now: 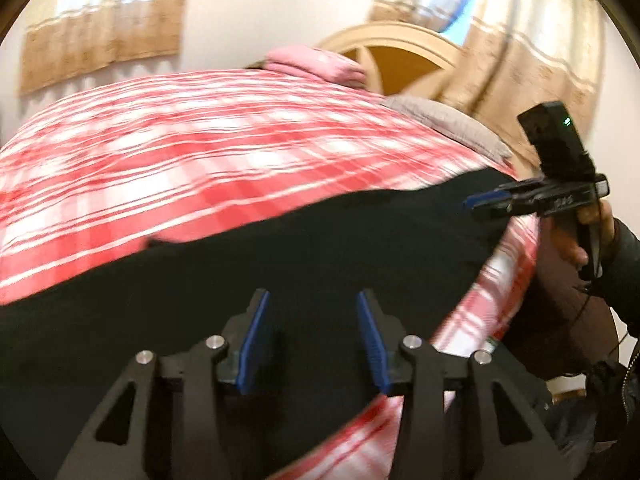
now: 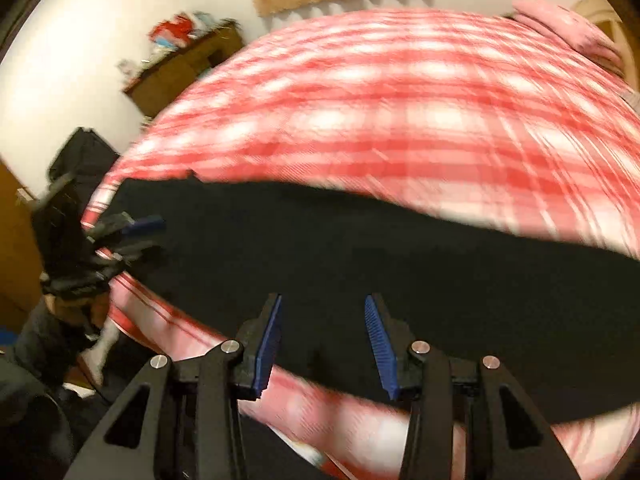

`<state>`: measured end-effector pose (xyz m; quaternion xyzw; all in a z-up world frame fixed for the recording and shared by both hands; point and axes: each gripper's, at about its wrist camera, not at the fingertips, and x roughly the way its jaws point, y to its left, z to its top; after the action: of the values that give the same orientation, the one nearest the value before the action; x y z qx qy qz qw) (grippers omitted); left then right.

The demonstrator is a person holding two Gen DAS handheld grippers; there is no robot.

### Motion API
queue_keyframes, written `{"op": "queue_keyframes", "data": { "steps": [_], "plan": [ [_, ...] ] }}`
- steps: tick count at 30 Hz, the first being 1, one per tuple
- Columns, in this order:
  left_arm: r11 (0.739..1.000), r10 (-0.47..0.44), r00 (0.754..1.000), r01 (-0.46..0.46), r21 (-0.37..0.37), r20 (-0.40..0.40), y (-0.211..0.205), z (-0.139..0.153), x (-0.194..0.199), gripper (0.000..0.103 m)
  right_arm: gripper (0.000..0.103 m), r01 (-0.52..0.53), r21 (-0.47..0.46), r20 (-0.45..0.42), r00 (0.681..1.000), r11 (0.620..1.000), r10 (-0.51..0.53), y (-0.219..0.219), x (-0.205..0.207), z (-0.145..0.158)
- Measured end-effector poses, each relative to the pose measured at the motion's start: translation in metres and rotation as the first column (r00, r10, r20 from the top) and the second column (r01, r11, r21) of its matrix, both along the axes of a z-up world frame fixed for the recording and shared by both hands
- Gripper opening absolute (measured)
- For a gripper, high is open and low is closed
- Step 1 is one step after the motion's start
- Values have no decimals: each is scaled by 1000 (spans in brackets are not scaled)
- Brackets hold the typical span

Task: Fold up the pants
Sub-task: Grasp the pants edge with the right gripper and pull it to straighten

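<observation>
The black pants lie as a long flat band across the near side of a bed with a red and white plaid cover. In the left wrist view my left gripper hovers over the cloth, open, with nothing between its blue pads. My right gripper, held by a hand, is over the band's right end. In the right wrist view the right gripper is open above the pants, close to the bed's near edge. The left gripper is at the band's left end, its fingers apart.
A pink pillow and a grey pillow lie by the arched headboard. A wooden dresser with clutter stands against the wall, and a dark case sits beside the bed. The plaid cover beyond the pants is bare.
</observation>
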<state>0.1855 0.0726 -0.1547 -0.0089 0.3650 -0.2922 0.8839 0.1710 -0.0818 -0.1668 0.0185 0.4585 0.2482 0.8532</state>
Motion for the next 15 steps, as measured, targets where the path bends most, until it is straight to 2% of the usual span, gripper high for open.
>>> {"op": "queue_keyframes", "data": {
  "steps": [3, 9, 12, 15],
  "plan": [
    [998, 56, 998, -56, 10, -5, 22, -7, -1, 47, 44, -57, 4, 28, 998, 998, 57, 41, 28, 8],
    [992, 127, 991, -126, 25, -32, 39, -26, -6, 47, 44, -154, 57, 3, 988, 986, 155, 123, 79, 5],
    [992, 129, 990, -129, -5, -65, 43, -36, -8, 48, 44, -162, 87, -28, 986, 983, 165, 155, 99, -2],
    [994, 111, 991, -112, -10, -74, 42, -38, -11, 54, 44, -152, 146, -100, 981, 978, 167, 179, 123, -16]
  ]
}}
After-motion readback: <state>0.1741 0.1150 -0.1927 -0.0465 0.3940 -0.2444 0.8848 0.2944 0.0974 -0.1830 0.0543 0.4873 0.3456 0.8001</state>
